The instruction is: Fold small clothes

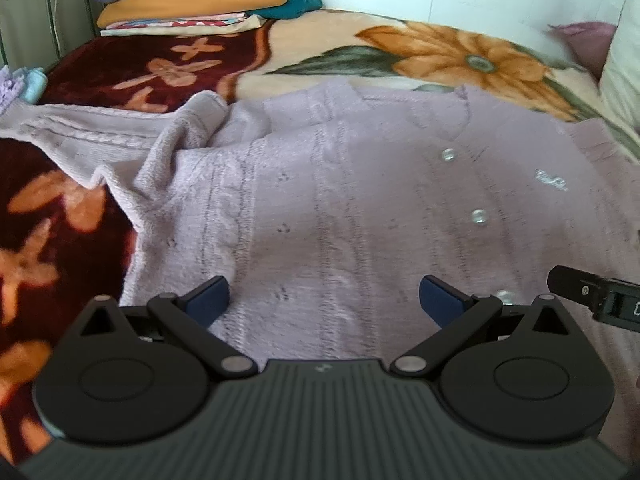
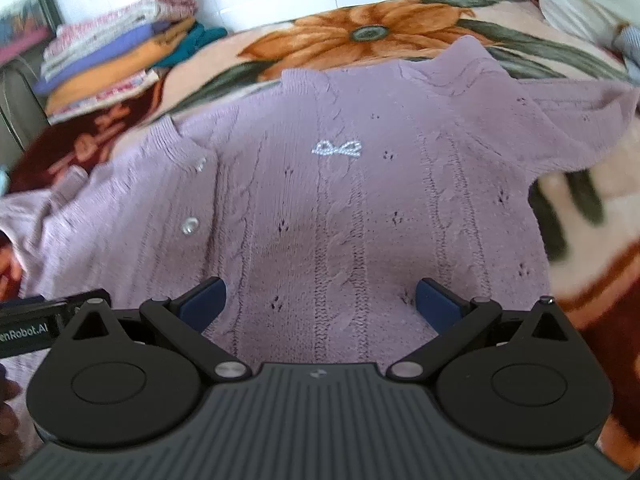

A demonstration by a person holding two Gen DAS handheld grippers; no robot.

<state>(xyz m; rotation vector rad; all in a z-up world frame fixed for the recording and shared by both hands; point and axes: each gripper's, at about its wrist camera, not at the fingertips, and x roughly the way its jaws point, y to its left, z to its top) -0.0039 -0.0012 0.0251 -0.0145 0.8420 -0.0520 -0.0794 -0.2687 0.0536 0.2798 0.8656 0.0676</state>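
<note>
1. Nearest the left wrist lens sits the left gripper, its jaws spread wide with nothing between the blue pads except knit fabric lying below them.
2. Beneath and ahead of those jaws lies a lilac knitted cardigan, spread front-up on a flowered blanket.
3. Right of the jaws a line of clear buttons runs up the cardigan's front, and a small beaded bow shows farther right.
4. Left of the jaws one sleeve stretches out over the blanket's dark red part, bunched where it meets the body.
5. Far ahead and to the left, a pile of folded clothes rests at the blanket's far corner, against a white wall.
6. At the right edge of this view, level with the jaws, a black part of the right gripper pokes in.
7. In the right wrist view the right gripper is likewise wide open and holds nothing; its pads hover over the cardigan's lower half.
8. Straight ahead of these jaws the bow sits on the chest, with the buttons off to the left.
9. Ahead and right, the other sleeve lies out over the blanket.
10. Both views are blurred towards their edges.
</note>
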